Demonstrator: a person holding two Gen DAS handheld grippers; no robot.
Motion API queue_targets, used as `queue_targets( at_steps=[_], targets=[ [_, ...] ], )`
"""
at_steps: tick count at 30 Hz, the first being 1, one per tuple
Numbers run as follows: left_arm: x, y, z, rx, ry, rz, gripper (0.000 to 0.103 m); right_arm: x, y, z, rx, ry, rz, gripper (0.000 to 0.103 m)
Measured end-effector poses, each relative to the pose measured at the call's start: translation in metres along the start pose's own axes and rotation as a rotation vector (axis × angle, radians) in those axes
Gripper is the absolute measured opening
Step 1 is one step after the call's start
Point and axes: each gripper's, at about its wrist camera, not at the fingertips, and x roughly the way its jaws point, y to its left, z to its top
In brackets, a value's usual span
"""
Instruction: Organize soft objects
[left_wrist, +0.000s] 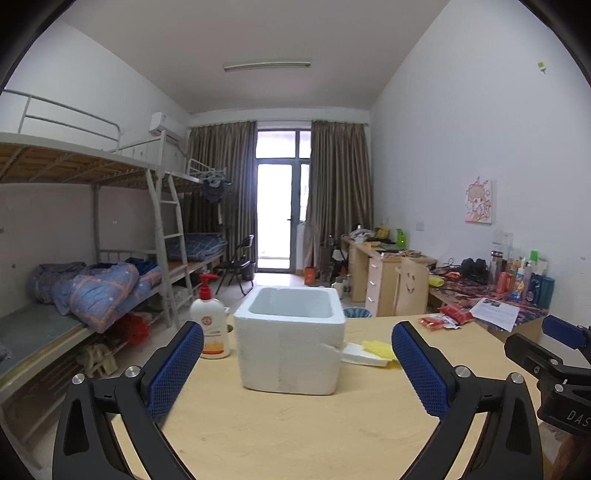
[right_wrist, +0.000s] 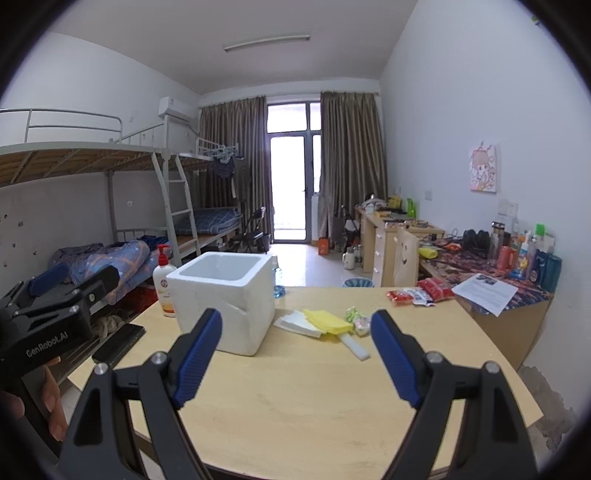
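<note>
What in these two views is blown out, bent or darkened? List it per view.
Left wrist view: the glass balcony door is blown out white, the metal bunk bed rails bow, and the corners are black. Right wrist view: the same door glares, the light wooden table edge curves, and the corners are dark.

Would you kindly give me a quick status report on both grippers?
Left gripper open, empty. Right gripper open, empty. Yellow cloth on table beside foam box, untouched. Path clear.
</note>
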Motion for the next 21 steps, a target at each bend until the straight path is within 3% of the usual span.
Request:
queue_targets(
  at_steps=[9, 21],
  targets=[
    [0.028, -0.035, -0.024, 0.005, 0.006, -0.132, 0.103, 0.013, -0.018, -0.027, -0.008, 0.018, -0.025, 0.086],
    [0.096, -0.077, -0.048, 0.038, 0.121, -0.231, 0.103, 0.052, -0.057, -0.049, 0.015, 0.121, -0.056, 0.086]
  ],
)
